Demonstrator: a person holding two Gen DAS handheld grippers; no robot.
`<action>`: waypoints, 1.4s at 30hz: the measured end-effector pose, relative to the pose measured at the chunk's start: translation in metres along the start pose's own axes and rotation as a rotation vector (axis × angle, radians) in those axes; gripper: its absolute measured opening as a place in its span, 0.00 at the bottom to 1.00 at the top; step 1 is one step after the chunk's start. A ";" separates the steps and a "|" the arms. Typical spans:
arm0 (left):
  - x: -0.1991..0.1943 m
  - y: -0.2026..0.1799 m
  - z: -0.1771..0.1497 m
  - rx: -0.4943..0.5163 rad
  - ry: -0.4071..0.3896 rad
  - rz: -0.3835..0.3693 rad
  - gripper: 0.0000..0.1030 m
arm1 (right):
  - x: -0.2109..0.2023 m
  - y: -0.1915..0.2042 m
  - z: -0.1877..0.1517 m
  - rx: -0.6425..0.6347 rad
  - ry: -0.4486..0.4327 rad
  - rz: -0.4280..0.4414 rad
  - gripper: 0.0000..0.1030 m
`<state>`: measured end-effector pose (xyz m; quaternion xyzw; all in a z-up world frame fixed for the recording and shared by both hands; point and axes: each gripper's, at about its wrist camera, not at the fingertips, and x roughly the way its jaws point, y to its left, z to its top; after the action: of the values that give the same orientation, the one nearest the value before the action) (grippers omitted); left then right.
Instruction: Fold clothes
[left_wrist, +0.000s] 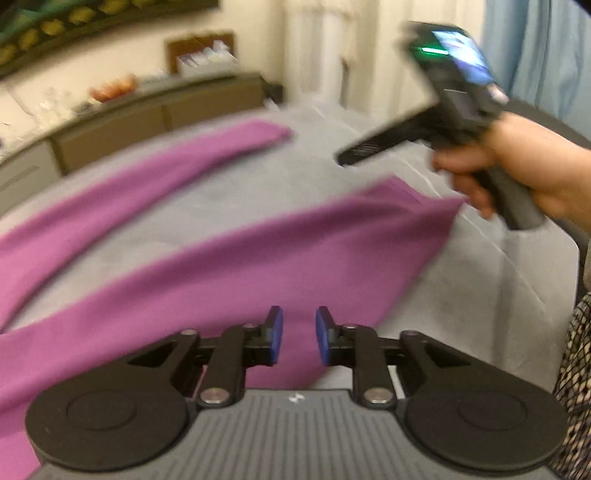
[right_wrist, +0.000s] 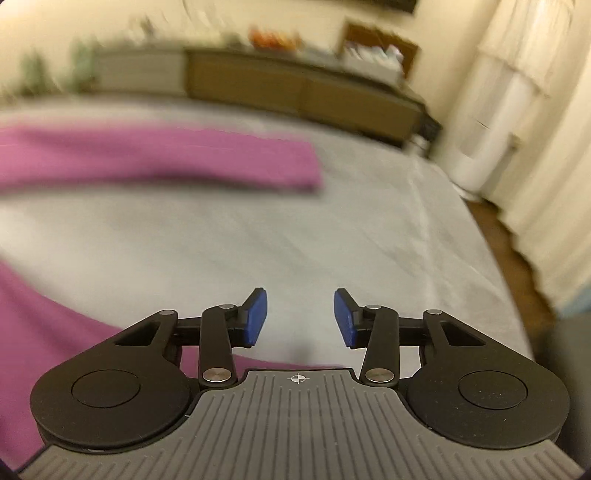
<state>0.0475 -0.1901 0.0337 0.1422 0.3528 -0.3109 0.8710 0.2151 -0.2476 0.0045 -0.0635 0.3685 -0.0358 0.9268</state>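
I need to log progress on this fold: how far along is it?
Done: the purple garment lies spread on the grey sheet, two long parts apart; no fold shows. In hand: nothing. The left tool hangs open over the nearer part, and the right tool is open above bare sheet, holding nothing. Left: gripping the cloth and making every fold.

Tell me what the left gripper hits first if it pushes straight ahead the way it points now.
Most likely the purple fabric garment: the left gripper, jaws open, points across its nearer leg on the grey bed sheet. Motion blur leaves the depth uncertain.
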 end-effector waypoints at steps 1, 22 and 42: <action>-0.014 0.017 -0.005 -0.028 -0.019 0.037 0.26 | -0.013 0.008 -0.002 -0.001 -0.014 0.083 0.45; -0.169 0.292 -0.185 -0.504 0.236 0.510 0.31 | -0.052 0.108 -0.039 -0.218 0.065 0.167 0.67; -0.186 0.402 -0.233 -0.382 0.279 0.753 0.34 | 0.071 0.360 0.146 -0.189 0.037 0.392 0.60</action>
<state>0.0791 0.3090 0.0103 0.1378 0.4418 0.1209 0.8782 0.3740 0.1142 0.0097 -0.0768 0.3924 0.1787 0.8990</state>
